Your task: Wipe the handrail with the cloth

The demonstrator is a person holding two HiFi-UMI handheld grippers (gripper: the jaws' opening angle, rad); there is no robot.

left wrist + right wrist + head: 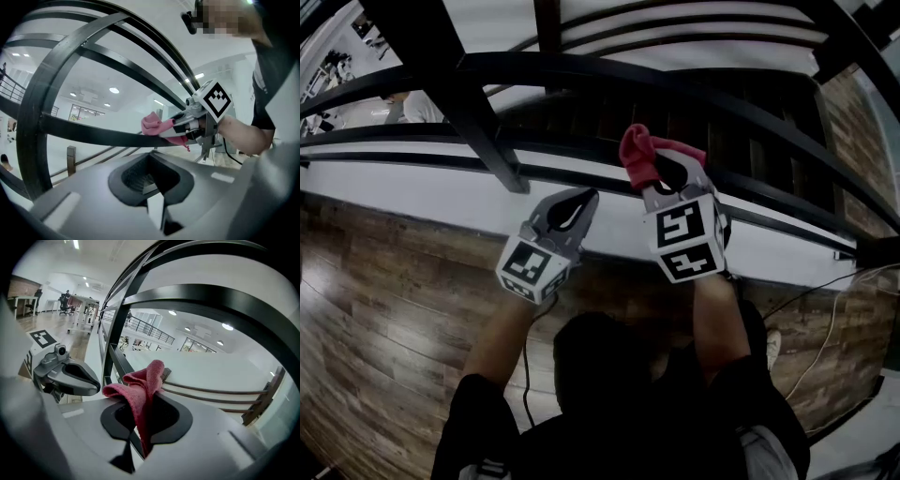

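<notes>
The right hand-held gripper (661, 173) is clenched on the cloth (639, 150), a pink-red rag pinched between its jaws. The bunched top of the rag rises above the jaw tips and a loose end trails down through the jaw opening (140, 385). The cloth lies on a dark lower bar (581, 175) of the handrail (581, 66). In the left gripper view the rag (152, 124) sits on top of that bar (93, 133), with the right hand-held gripper (180, 127) reaching in from the side. In the right gripper view the bar (117, 363) runs under the cloth and on beneath the jaws. The left hand-held gripper (572, 208) sits just beside the right one, on its left and a little lower. Its jaws are drawn together with nothing between them, and its tips are near the same bar, though whether they touch it cannot be told. It also shows at the left of the right gripper view (70, 376). Each marker cube (684, 239) faces up toward the head camera, and the person's forearms extend back from them. A slanted black post (469, 103) crosses the bars to the left. Under the bars runs a pale ledge (441, 202), then a wooden floor (384, 281), where a light cable (825, 328) lies at the right.
</notes>
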